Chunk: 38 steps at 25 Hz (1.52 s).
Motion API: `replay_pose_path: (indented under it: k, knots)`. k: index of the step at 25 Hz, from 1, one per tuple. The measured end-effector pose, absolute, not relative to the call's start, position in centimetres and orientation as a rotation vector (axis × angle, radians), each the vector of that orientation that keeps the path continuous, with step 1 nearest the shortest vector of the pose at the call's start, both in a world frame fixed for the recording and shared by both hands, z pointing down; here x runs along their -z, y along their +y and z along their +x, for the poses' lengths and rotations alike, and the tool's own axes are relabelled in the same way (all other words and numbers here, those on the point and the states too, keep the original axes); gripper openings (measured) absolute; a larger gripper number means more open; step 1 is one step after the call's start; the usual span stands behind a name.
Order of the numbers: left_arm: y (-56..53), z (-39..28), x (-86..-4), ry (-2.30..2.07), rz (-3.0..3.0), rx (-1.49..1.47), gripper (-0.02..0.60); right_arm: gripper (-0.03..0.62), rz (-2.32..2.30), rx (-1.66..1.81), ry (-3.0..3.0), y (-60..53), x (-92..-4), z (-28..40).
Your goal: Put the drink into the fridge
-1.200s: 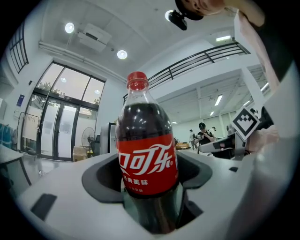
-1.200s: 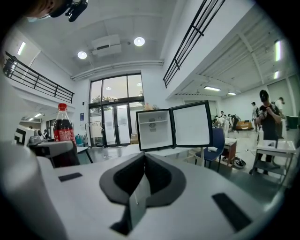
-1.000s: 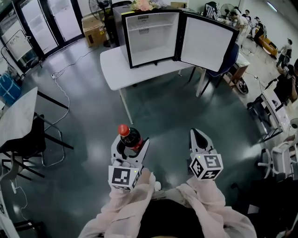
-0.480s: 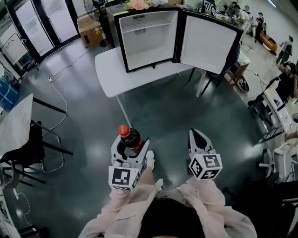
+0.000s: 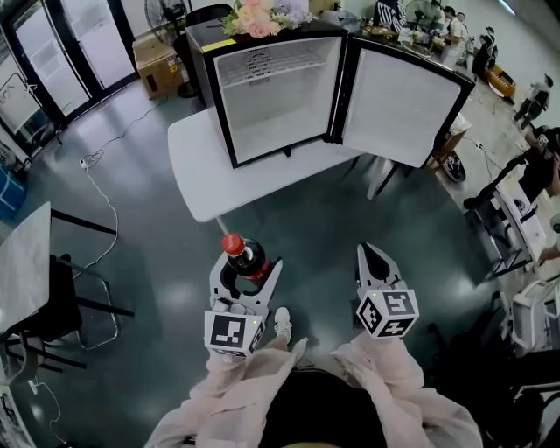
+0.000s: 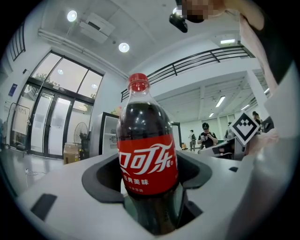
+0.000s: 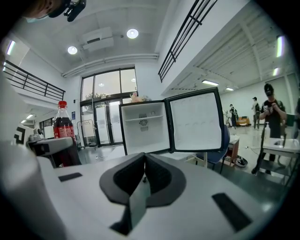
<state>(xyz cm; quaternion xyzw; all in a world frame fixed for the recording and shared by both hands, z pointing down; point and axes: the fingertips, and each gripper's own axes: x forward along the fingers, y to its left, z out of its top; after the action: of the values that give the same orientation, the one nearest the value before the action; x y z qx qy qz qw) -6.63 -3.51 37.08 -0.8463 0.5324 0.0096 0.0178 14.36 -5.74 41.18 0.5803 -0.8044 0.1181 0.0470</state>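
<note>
A cola bottle (image 5: 245, 257) with a red cap and red label (image 6: 147, 161) stands upright in my left gripper (image 5: 248, 273), whose jaws are shut on its body. My right gripper (image 5: 374, 259) hangs beside it at the same height, shut, with nothing between its pads (image 7: 143, 177). The small black fridge (image 5: 262, 87) stands on a white table (image 5: 206, 171) ahead, its door (image 5: 407, 101) swung wide to the right. Its white inside (image 7: 145, 129) has one wire shelf and holds nothing. The bottle (image 7: 63, 126) also shows at the left of the right gripper view.
Pink flowers (image 5: 262, 16) sit on the fridge top. A cardboard box (image 5: 157, 61) and a fan stand behind the table. A black chair (image 5: 66, 302) and a white table edge (image 5: 22, 262) are at the left. People (image 5: 534, 144) and desks fill the far right. Glass doors (image 5: 66, 44) line the back left.
The fridge and its table have come closer and lower in the head view as the person walks toward them. Both grippers keep their pose, the left still holding the bottle.
</note>
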Motion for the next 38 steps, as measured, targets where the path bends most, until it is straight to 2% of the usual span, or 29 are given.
replay_pose_path:
  k: [11,20,29,38]
  knots:
    - [-15.5,-9.7,-36.9,1.623,-2.628,-0.032,0.337,0.011,1.779,-0.348,-2.472,-18.6,-40.9,10.7]
    - [-19.4,-11.2,-38.0,1.628,-2.655,-0.012,0.336,0.011,1.753,-0.38,-2.46,-22.5,-42.0,8.7]
    - [-21.7,-11.1,-39.3,1.64,-2.68,0.01,0.336,0.011,1.715,-0.412,-2.439,-24.9,-43.0,8.4]
    - [-29.3,-8.8,-39.6,1.669,-2.667,0.004,0.334,0.011,1.695,-0.411,-2.462,-32.4,-43.0,10.4]
